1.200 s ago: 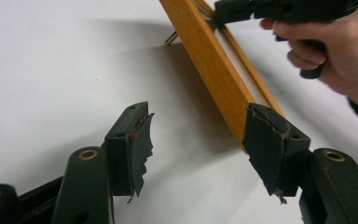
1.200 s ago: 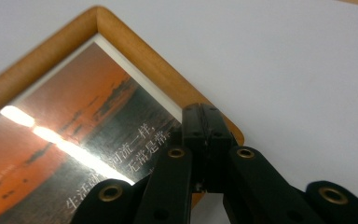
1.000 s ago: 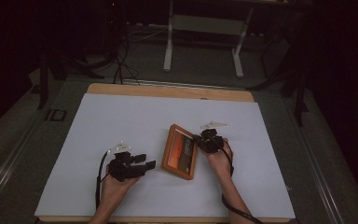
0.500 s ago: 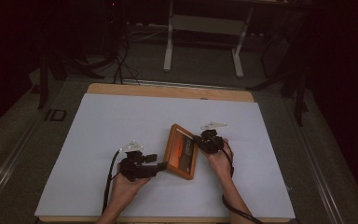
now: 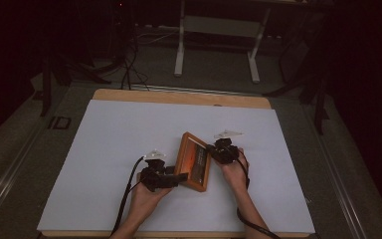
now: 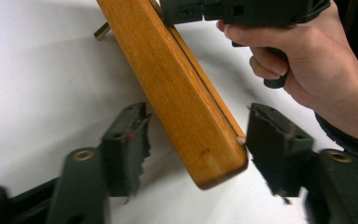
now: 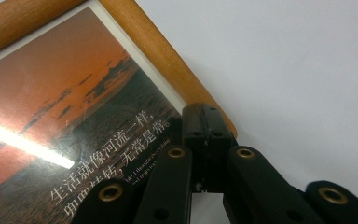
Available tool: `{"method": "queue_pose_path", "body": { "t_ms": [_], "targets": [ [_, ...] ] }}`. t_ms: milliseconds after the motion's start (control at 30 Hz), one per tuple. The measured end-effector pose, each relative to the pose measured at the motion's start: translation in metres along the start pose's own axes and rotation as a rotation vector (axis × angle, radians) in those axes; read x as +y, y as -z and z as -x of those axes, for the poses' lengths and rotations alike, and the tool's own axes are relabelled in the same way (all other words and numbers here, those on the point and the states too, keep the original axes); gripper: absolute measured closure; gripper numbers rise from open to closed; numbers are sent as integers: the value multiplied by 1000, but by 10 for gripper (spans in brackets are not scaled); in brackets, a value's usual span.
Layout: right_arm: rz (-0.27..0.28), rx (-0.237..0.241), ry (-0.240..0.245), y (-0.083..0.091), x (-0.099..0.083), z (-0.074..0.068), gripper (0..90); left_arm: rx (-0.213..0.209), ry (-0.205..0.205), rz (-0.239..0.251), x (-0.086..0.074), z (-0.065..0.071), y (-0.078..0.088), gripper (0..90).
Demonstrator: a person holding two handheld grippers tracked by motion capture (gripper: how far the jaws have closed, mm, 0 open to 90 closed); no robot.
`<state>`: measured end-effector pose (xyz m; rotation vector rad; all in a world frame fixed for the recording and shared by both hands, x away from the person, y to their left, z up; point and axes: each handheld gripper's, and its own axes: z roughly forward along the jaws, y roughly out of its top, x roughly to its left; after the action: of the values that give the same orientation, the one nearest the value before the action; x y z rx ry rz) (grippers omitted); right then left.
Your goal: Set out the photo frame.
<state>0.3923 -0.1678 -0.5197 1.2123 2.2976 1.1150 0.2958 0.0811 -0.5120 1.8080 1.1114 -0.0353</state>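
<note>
We're partway into handling the wooden picture frame, and here's how things stand. Our right claw has its jaws pressed together, and in the right gripper view that clenched tip rests on the frame's wooden border, right at the edge of the sunset print with its line of white characters. Whether it pinches anything or merely presses down to steady the frame, we can't tell.

On the other side, our left claw has arrived at the frame's near corner. In the left gripper view the frame's wooden edge runs up and away between the two jaws, the corner sitting just ahead of the claw. The jaws have just been closing a little, yet they remain released: the pad on the picture's right seems to brush the corner, while the other pad stands well clear of the wood. So there's no grip from the left yet.

The frame looks tilted, one long edge raised off the white counter, with a small metal tab poking out at its far end beyond the left claw.

Our reading: the steadying with the right is done, the approach with the left is done. What's left is to close the left jaws on that corner and then lift, turn or stand the frame between both claws.
</note>
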Motion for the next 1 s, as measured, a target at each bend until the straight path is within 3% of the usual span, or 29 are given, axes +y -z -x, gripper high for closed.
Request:
{"method": "queue_pose_path", "body": {
  "t_ms": [133, 533, 1000],
  "targets": [
    [2, 1, -1, 0, 0, 0, 900, 0, 7, -9, 3, 1, -3, 495],
    [-6, 1, 20, 0, 1, 0, 900, -13, 71, -11, 3, 2, -5, 536],
    [-8, 14, 42, 18, -2, 3, 821, 7, 56, 19, 3, 12, -7, 574]
  ]
}}
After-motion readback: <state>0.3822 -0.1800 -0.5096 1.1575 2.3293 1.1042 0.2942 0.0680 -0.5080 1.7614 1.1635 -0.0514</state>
